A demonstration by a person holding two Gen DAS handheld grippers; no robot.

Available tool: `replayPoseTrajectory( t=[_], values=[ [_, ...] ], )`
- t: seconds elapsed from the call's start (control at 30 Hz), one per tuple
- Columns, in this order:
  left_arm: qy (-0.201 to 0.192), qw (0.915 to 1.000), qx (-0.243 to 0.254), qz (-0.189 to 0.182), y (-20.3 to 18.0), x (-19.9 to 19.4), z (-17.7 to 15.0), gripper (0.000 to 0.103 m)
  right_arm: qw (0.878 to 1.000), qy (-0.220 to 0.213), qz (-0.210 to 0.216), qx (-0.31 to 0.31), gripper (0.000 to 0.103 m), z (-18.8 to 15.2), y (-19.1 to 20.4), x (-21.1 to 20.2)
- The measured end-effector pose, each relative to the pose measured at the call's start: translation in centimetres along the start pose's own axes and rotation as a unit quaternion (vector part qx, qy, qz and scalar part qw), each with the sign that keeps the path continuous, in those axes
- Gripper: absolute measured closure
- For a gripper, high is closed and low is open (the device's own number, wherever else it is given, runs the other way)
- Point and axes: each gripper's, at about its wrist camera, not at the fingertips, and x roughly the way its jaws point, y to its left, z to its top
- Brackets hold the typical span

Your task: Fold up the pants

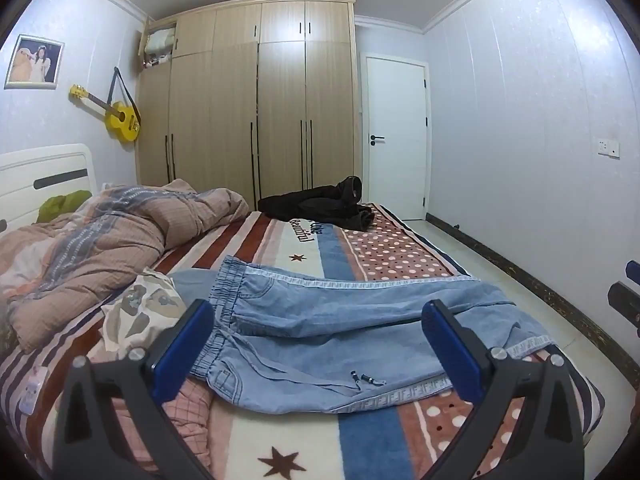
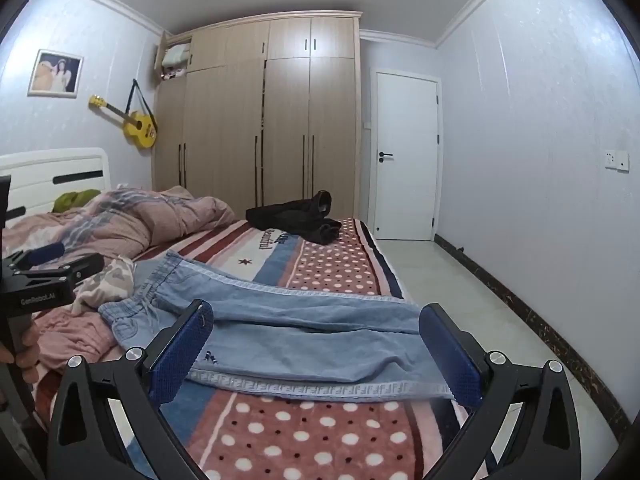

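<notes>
we see the light blue denim pants (image 1: 352,332) lying flat across the near end of the bed, on a patterned fleece blanket (image 1: 384,248) of stripes, stars and polka dots. their elastic waistband sits to the left, beside a crumpled floral cloth (image 1: 140,312), and the legs run to the right, where the cuffs reach the bed's edge. a patterned trim band runs along the side seams.

our left gripper (image 1: 320,348) hovers over the waist end with its blue-padded jaws spread wide, nothing between them. our right gripper (image 2: 316,352) hovers over the legs (image 2: 320,332), jaws likewise wide apart and empty. in the right wrist view we also see the left gripper's body at the left edge, with a hand (image 2: 24,352) on its handle.

farther up the bed lies a rumpled pink quilt (image 1: 100,240), and a dark garment (image 1: 320,208) is heaped near the far end. a wooden wardrobe (image 1: 256,100), a white door (image 1: 396,136) and a yellow ukulele (image 1: 120,118) on the wall stand behind.
</notes>
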Motion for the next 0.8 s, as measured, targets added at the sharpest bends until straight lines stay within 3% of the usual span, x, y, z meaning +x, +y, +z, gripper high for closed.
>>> replayPoseTrajectory(
  t=[0.8],
  values=[
    [0.002,1.0,-0.002,0.005,0.11,-0.47,-0.02,0.001,1.0,0.002,-0.003,0.009,0.0,-0.08,-0.61,-0.85]
  ],
)
